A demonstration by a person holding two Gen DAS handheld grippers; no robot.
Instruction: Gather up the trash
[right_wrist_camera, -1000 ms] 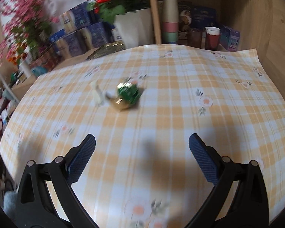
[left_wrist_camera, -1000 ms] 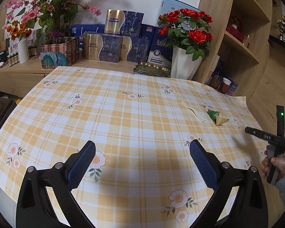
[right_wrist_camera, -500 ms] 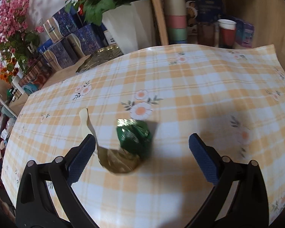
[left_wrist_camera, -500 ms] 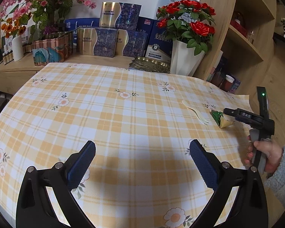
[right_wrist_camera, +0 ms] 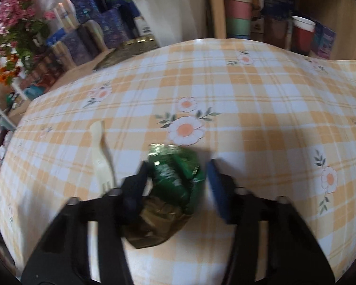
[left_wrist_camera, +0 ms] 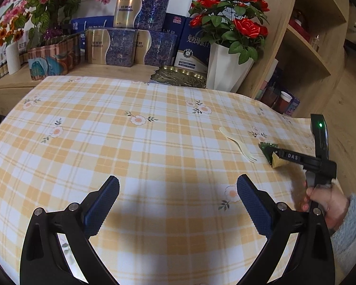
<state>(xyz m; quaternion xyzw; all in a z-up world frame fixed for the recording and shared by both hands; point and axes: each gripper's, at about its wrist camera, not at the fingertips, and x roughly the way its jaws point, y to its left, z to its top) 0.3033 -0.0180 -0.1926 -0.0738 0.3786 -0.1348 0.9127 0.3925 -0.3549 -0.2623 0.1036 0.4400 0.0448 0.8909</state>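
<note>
A crumpled green and gold wrapper (right_wrist_camera: 173,190) lies on the checked tablecloth (right_wrist_camera: 261,99). My right gripper (right_wrist_camera: 178,178) straddles it, with the jaws partly closed; the left pad touches the wrapper and the right pad stands a little off it. In the left wrist view the wrapper (left_wrist_camera: 270,153) lies at the table's right side under the right gripper (left_wrist_camera: 281,154). A pale plastic fork (right_wrist_camera: 102,149) lies just left of the wrapper; it also shows in the left wrist view (left_wrist_camera: 238,143). My left gripper (left_wrist_camera: 178,204) is open and empty above the table's near middle.
Gift boxes (left_wrist_camera: 121,47), a white vase of red roses (left_wrist_camera: 227,71) and a gold tray (left_wrist_camera: 178,79) stand along the far edge. A wooden shelf unit (left_wrist_camera: 303,54) with cups (right_wrist_camera: 301,35) stands at the right.
My right gripper has moved forward over the wrapper and its jaws have narrowed around it. My left gripper has drifted slightly forward, still open.
</note>
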